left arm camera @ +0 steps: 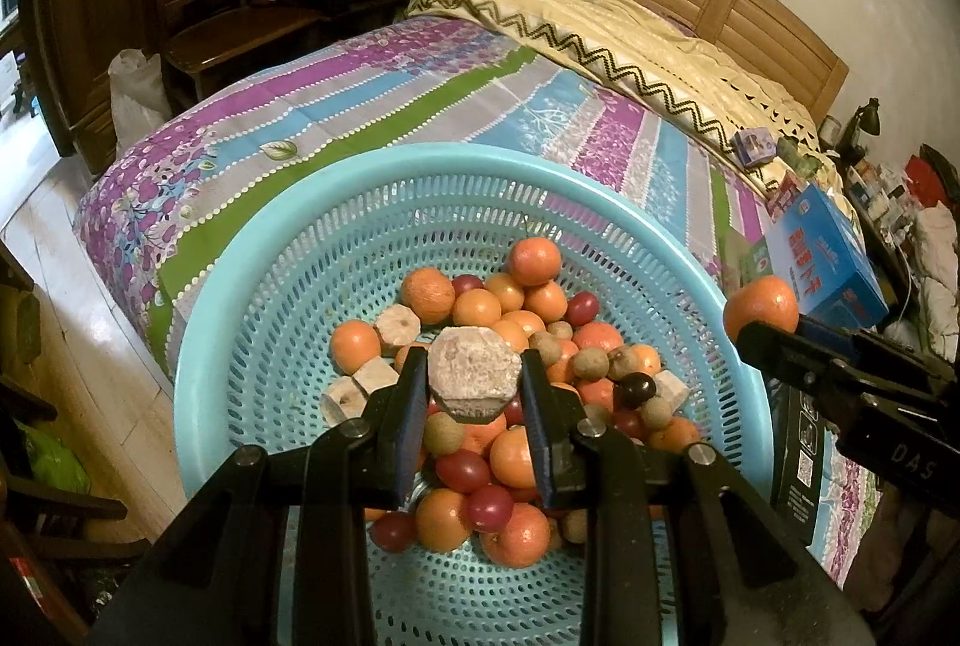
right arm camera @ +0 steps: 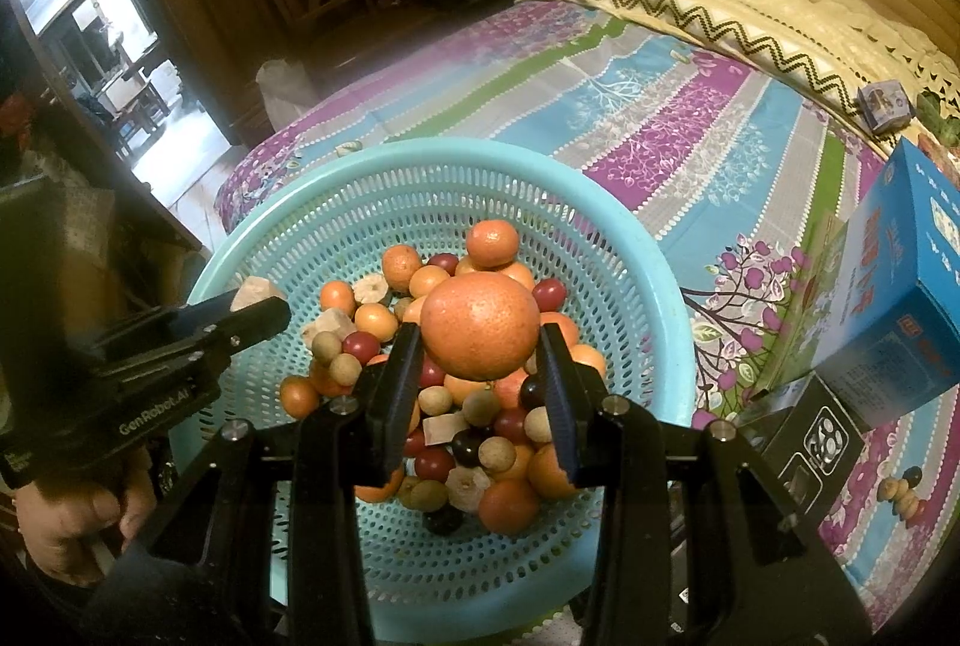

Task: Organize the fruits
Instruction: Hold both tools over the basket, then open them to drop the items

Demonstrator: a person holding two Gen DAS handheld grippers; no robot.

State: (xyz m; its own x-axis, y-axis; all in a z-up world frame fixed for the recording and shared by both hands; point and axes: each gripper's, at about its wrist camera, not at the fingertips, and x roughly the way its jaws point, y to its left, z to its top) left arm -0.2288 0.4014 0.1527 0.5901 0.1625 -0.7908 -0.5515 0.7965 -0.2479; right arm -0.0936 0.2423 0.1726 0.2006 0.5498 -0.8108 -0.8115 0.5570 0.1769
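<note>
My left gripper (left arm camera: 474,376) pinches a pale faceted chunk (left arm camera: 474,368) above the blue basket (left arm camera: 252,286), over the heap of oranges (left arm camera: 447,520) and small red fruits. At three o'clock my right gripper (left arm camera: 757,325) clamps an orange (left arm camera: 761,307) beyond the basket's rim.

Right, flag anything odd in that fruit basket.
The blue basket holds pale, cut faceted chunks mixed among the tangerines, longans and small red fruits; what they are is unclear. The left tongs grip one chunk; the right tongs hold a tangerine.
</note>
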